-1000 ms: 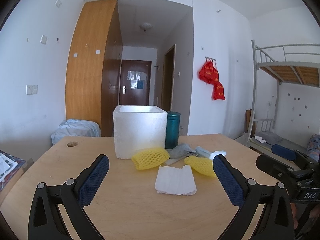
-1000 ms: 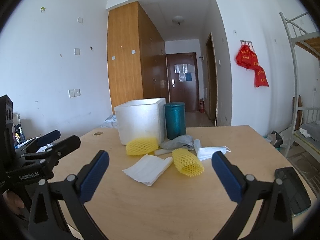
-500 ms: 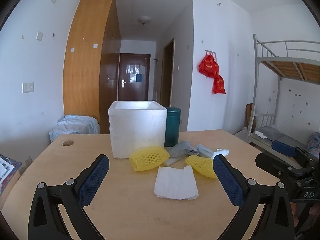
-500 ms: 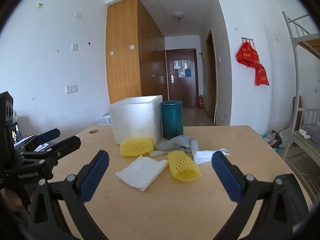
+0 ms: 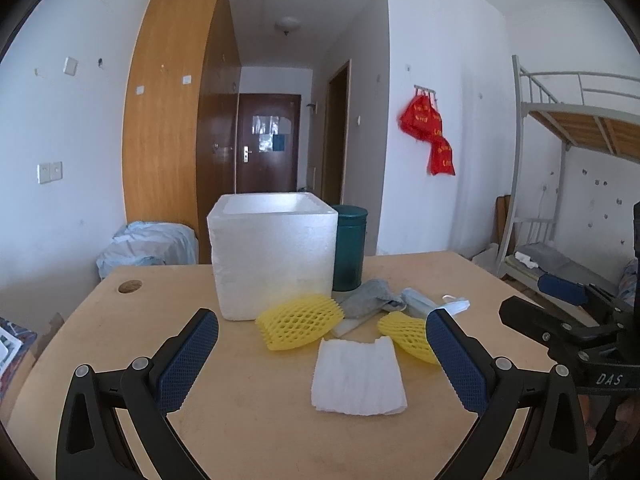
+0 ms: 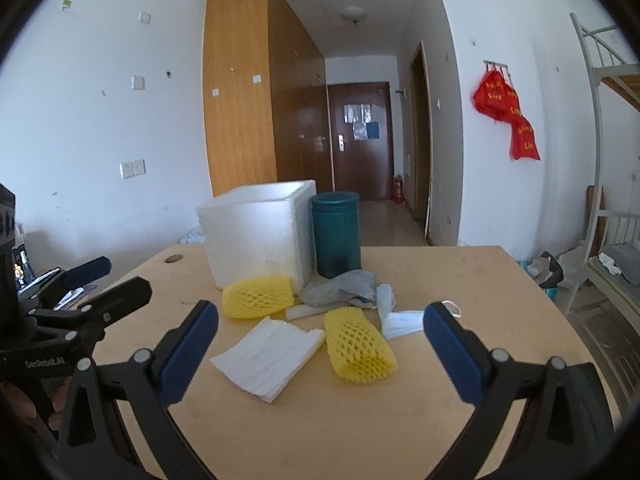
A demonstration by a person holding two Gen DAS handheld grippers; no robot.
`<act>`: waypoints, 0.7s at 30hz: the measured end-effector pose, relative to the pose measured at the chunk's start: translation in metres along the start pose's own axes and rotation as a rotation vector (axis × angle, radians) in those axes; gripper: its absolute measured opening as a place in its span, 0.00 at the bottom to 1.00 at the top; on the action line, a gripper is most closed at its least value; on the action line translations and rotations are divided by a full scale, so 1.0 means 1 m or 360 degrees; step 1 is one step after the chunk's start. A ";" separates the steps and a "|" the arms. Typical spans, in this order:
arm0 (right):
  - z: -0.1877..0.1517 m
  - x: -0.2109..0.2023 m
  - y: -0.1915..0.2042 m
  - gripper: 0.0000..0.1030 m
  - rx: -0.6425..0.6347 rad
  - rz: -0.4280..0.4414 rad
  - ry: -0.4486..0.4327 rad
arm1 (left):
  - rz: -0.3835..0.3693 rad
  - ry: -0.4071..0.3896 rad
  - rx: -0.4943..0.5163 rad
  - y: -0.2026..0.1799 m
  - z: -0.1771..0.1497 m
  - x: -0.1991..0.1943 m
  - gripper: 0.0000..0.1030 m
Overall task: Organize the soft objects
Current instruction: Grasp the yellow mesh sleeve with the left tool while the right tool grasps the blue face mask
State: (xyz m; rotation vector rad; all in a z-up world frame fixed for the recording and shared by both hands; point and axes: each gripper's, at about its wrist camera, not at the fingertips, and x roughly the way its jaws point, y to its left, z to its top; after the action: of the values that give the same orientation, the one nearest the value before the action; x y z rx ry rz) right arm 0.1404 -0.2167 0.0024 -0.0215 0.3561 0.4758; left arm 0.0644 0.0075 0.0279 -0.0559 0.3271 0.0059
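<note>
A white foam box [image 5: 272, 256] [image 6: 260, 232] stands open-topped on the wooden table [image 5: 248, 432]. In front of it lie two yellow foam nets [image 5: 300, 320] [image 5: 408, 336], a white foam sheet [image 5: 356, 380] [image 6: 268, 356], a grey cloth [image 5: 368, 302] [image 6: 340, 288] and a white face mask [image 5: 432, 304] [image 6: 400, 320]. The nets also show in the right wrist view [image 6: 256, 296] [image 6: 358, 344]. My left gripper [image 5: 320, 356] is open and empty, just short of the sheet. My right gripper [image 6: 320, 356] is open and empty, with the sheet and one net ahead between its fingers.
A dark green canister [image 5: 350, 252] [image 6: 336, 236] stands right of the box. A cable hole [image 5: 129, 286] is in the table's far left. A bunk bed [image 5: 568, 200] stands at the right; a wardrobe [image 5: 172, 120] and a door [image 5: 266, 144] lie behind.
Both grippers have come closer to the table and the soft objects, which now look larger and lower in view. Both stay open. Nothing on the table has moved.
</note>
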 end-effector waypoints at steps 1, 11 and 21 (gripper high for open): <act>0.002 0.003 -0.001 1.00 0.0002 0.0004 0.0008 | 0.0001 0.0016 -0.0004 0.001 0.001 0.004 1.00; 0.010 0.036 -0.008 1.00 -0.0012 0.0001 0.0125 | -0.0029 0.0230 -0.0053 0.005 0.003 0.047 1.00; 0.012 0.064 -0.019 1.00 0.0022 0.0024 0.0271 | -0.0063 0.0438 -0.0105 0.010 0.000 0.083 1.00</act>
State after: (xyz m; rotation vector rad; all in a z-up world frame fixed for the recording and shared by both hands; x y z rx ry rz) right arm 0.2057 -0.2039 -0.0094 -0.0462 0.5270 0.4874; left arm 0.1424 0.0175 0.0007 -0.1290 0.6007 -0.0307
